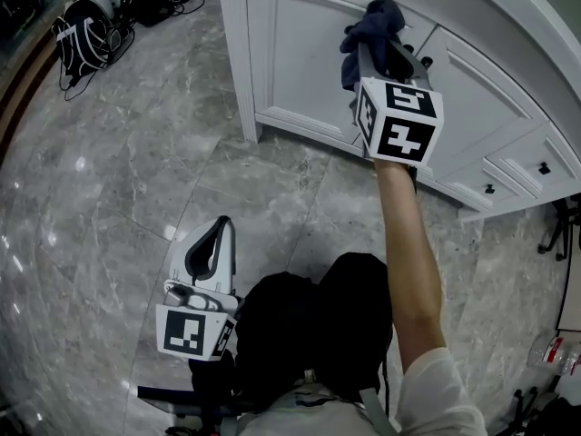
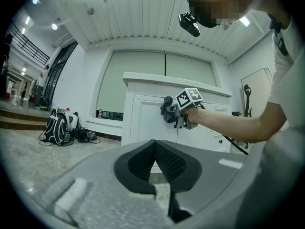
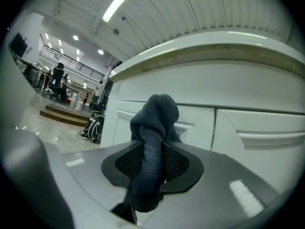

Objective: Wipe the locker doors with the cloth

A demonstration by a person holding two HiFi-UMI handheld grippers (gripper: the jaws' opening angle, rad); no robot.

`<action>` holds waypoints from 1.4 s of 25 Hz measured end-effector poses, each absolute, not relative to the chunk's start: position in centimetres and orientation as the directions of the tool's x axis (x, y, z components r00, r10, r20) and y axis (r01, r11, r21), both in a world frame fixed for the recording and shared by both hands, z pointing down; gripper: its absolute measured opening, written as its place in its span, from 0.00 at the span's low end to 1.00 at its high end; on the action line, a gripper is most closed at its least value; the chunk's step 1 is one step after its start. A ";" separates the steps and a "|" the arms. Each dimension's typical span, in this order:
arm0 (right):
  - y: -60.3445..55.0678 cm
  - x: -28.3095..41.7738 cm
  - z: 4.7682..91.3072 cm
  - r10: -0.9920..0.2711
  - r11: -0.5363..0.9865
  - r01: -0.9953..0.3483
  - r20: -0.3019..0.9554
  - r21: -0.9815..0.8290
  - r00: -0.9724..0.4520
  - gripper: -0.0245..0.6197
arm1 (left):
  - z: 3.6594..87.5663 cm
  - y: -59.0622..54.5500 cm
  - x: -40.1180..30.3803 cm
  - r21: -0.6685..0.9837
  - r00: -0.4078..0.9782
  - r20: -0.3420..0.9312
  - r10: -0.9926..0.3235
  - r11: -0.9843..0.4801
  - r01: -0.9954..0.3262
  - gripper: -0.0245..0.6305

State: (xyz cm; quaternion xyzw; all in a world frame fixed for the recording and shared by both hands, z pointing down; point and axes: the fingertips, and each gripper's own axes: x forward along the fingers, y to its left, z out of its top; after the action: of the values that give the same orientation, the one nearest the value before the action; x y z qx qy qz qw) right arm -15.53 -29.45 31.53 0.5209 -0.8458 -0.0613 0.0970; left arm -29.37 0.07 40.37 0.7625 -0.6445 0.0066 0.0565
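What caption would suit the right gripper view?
The right gripper clamps a dark cloth in front of white locker doors.

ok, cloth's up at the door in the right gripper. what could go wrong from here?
1. The cloth is a narrow wad pinched in the right gripper; dragging may pull it out.
2. The wad covers only part of the jaws' front, so bare jaw might scrape the door.

Our right gripper [image 1: 388, 48] reaches to upper centre on a straight arm [image 1: 408, 243], fingers clamped on the cloth [image 3: 152, 142]. Our left gripper [image 1: 214, 243] hangs at lower left, fingers together, empty.
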 end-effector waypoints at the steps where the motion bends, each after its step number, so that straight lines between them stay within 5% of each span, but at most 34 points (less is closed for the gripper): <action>1: -28.7 -16.4 31.7 -0.879 0.476 -0.851 0.090 0.221 -0.468 0.20 | 40.5 0.1 -29.5 0.079 0.167 0.083 -0.982 -0.161 -0.984 0.04; 10: -25.7 -29.0 37.7 -0.692 0.710 -0.628 0.154 0.320 -0.705 0.20 | 41.1 0.3 -29.5 0.092 0.172 0.097 -0.980 -0.163 -0.982 0.04; 18: -28.5 -35.3 40.9 -0.656 0.749 -0.582 0.234 0.316 -0.718 0.20 | 41.3 0.6 -31.0 0.089 0.151 0.108 -0.983 -0.141 -0.986 0.04; 35: -30.7 -22.0 39.7 -0.829 0.559 -0.775 0.192 0.296 -0.525 0.20 | 41.2 -0.2 -29.6 0.085 0.182 0.103 -0.978 -0.174 -0.981 0.04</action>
State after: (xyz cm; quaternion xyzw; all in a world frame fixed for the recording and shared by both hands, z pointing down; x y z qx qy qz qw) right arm -22.00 -30.66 39.67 0.4614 -0.8689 -0.0869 0.1566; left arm -29.58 -0.17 41.22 0.7660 -0.6394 0.0124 0.0657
